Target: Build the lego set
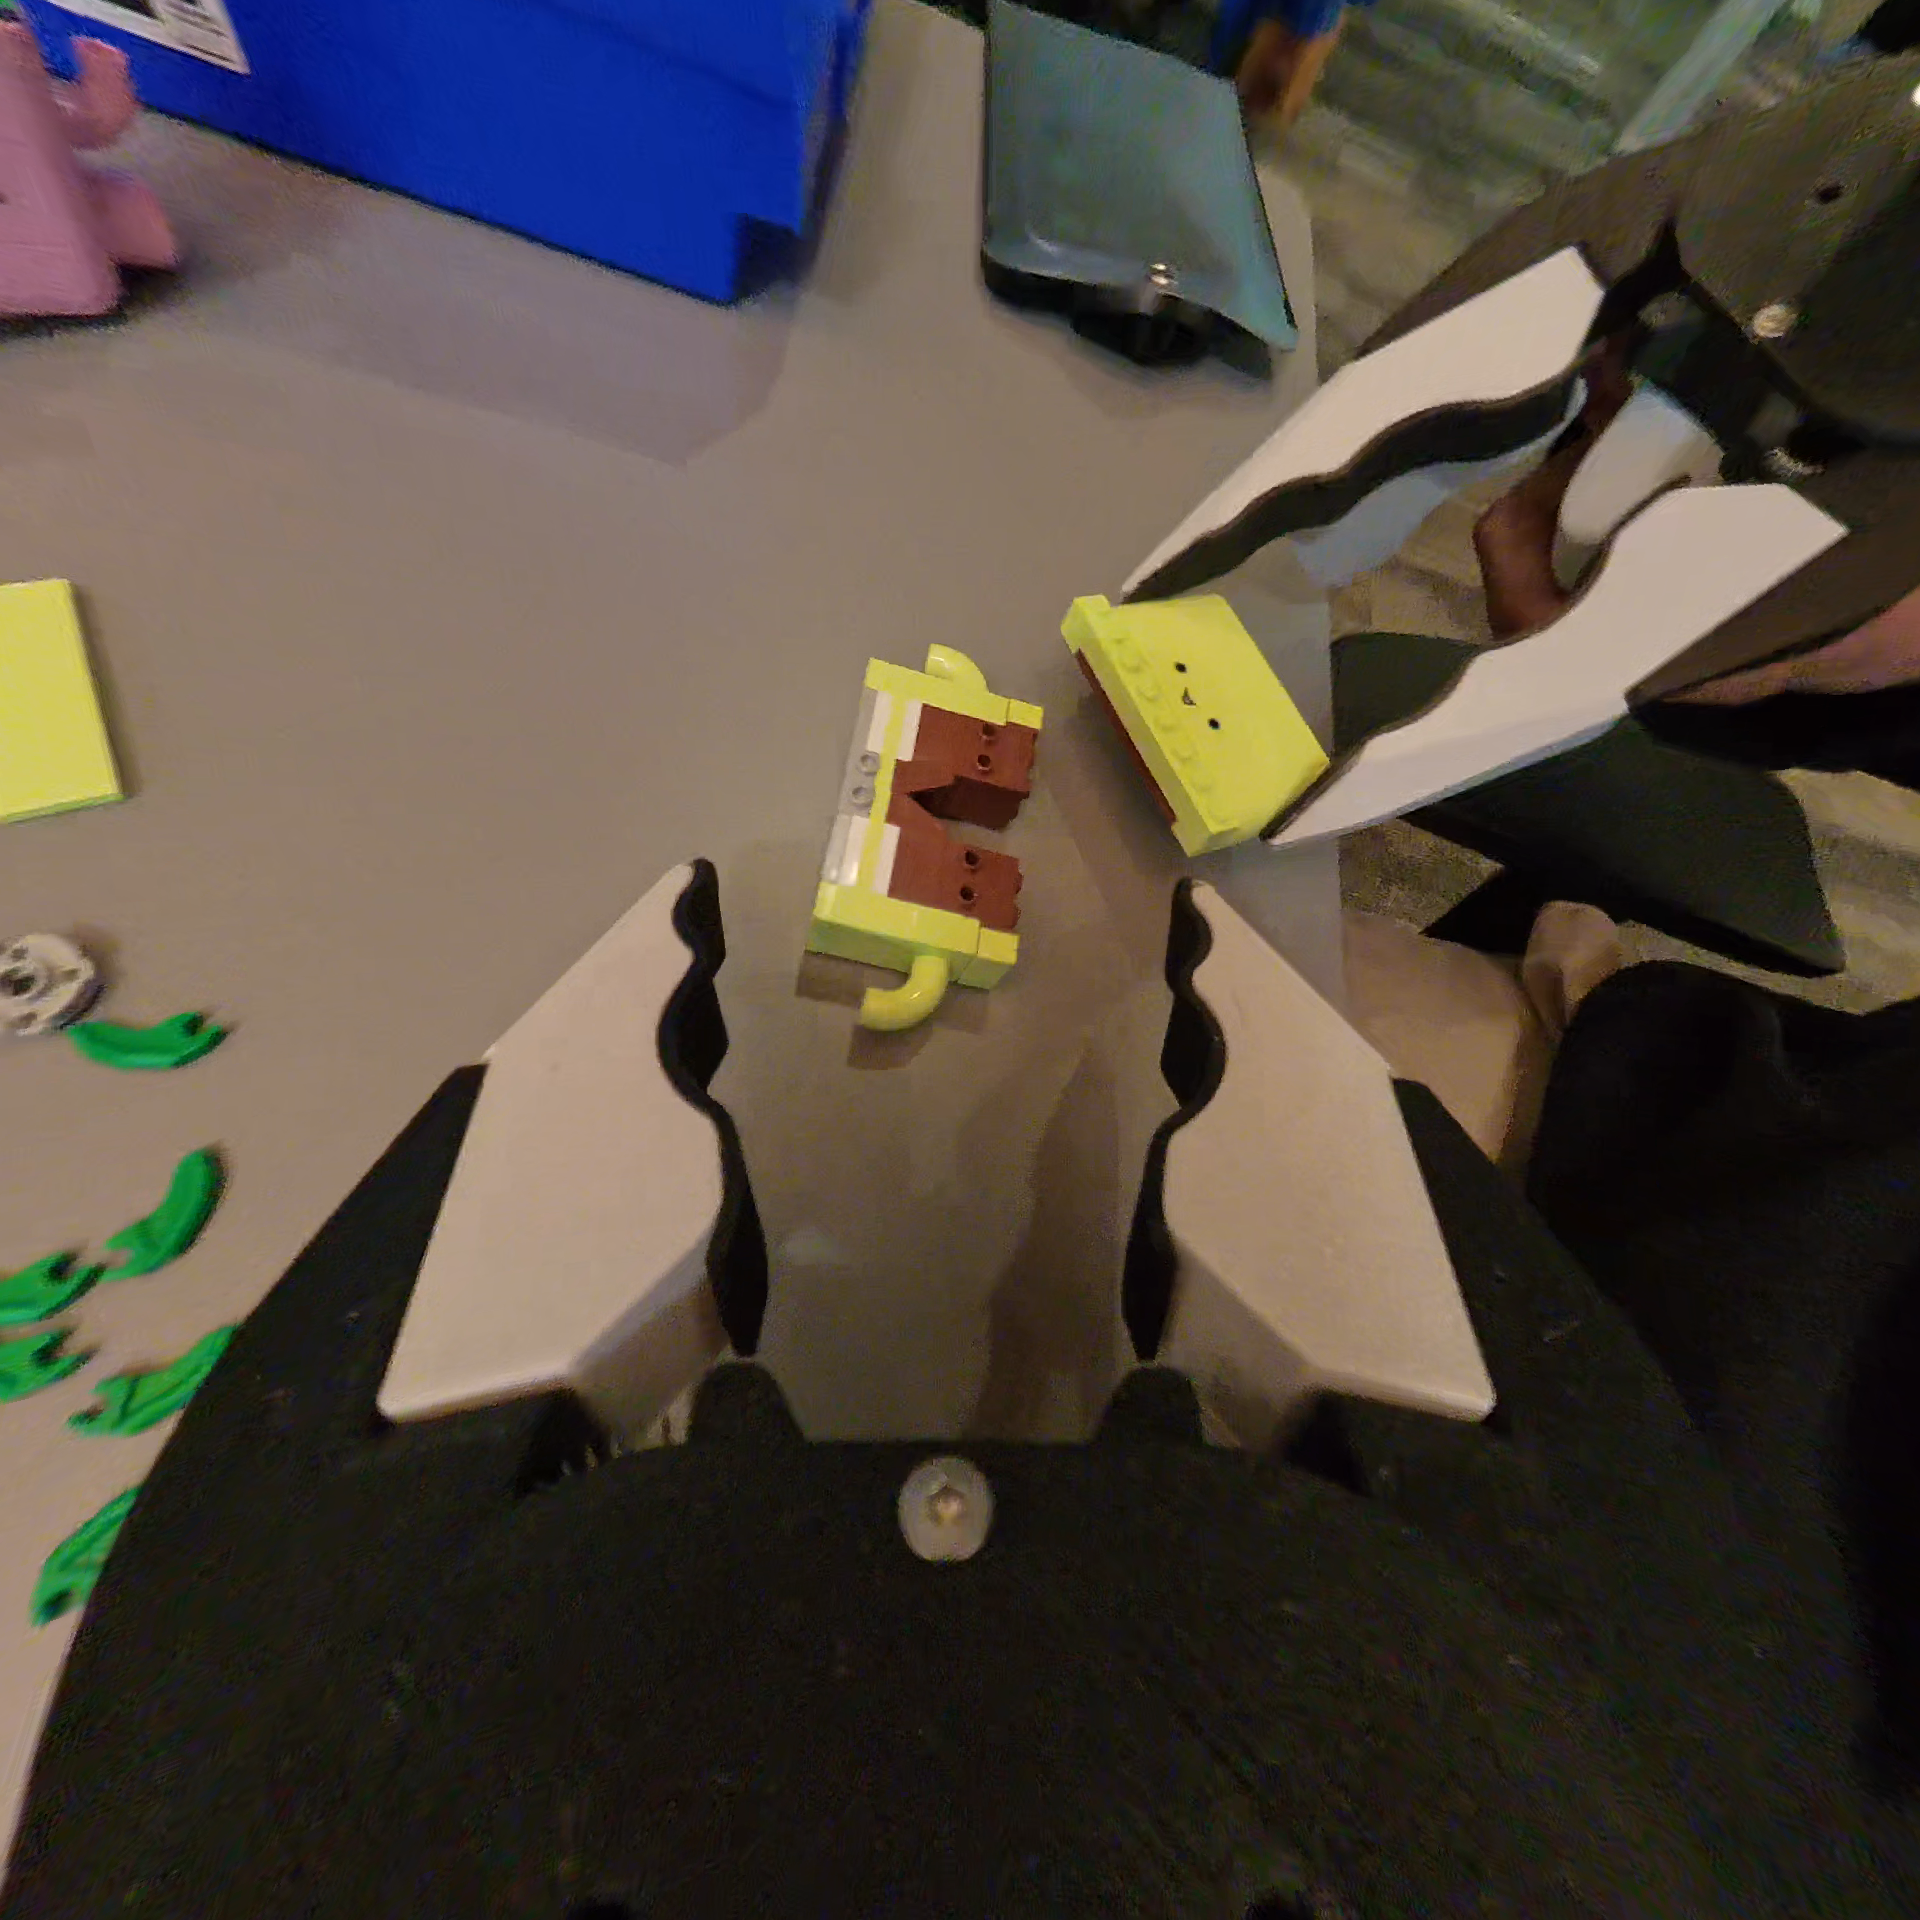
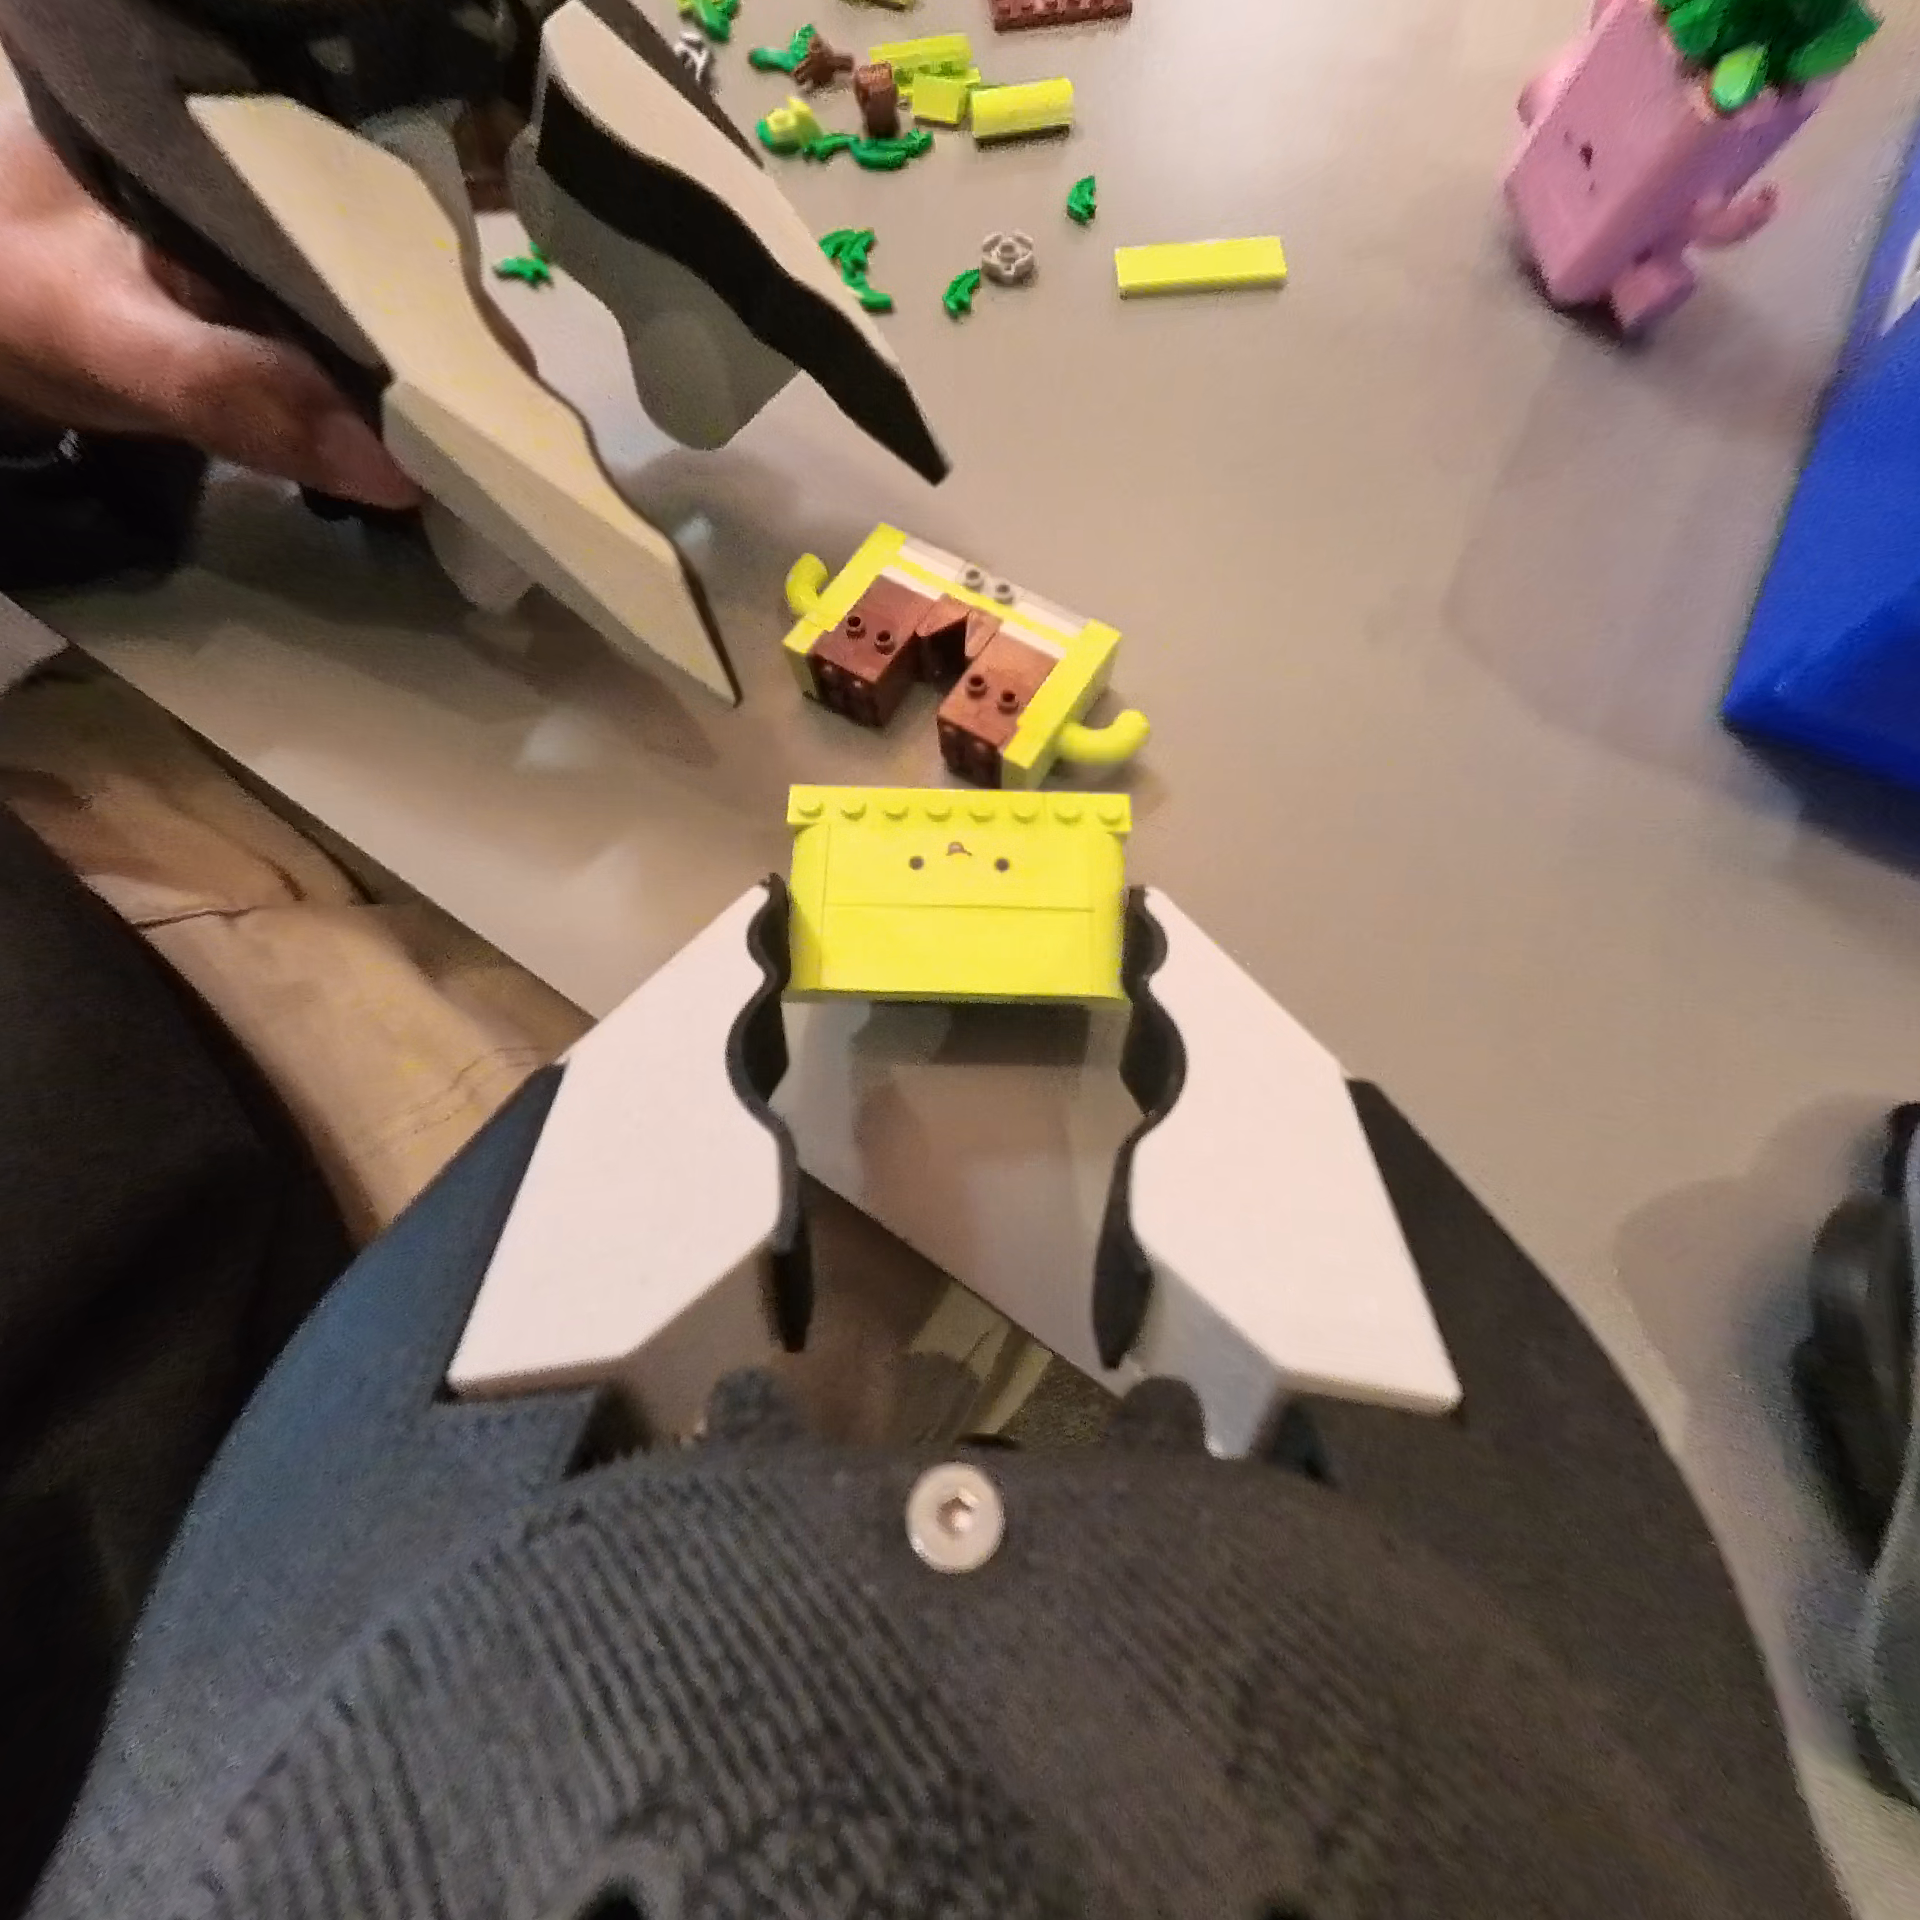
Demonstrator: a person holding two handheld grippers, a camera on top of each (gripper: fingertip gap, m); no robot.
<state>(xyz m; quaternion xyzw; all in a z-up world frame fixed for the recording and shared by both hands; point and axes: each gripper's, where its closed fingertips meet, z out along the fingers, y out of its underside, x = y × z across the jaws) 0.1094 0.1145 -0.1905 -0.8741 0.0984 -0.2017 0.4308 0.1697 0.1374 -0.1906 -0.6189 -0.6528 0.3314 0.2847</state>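
Grey table (image 1: pixel 416 644) underneath everything, with a blue box (image 1: pixel 499 114) at the far edge in the left wrist view and a dark pouch (image 1: pixel 1122 187) beside it. Pink built figure (image 2: pixel 1652 156) standing near the box, green pieces on its top.

Left gripper (image 1: pixel 940 914) above the table, jaws spread wide, nothing between them, tips just short of the lime and brown half-built body (image 1: pixel 925 821). Right gripper (image 2: pixel 951 935) pinching the lime face panel (image 2: pixel 951 904) by its 2 side edges, the panel tilted and lifted off the table near the table's edge, just beside the half-built body but apart from it.

Half-built body flat on the table: lime frame, brown blocks inside, 2 grey studs on one edge, a curved lime piece at each end.

Long lime flat tile (image 2: pixel 1200 265) well apart, farther out. Grey round piece (image 2: pixel 1006 255) near it, green leaf pieces (image 2: pixel 862 265) scattered around, more small lime, brown and green parts (image 2: pixel 914 94) beyond.
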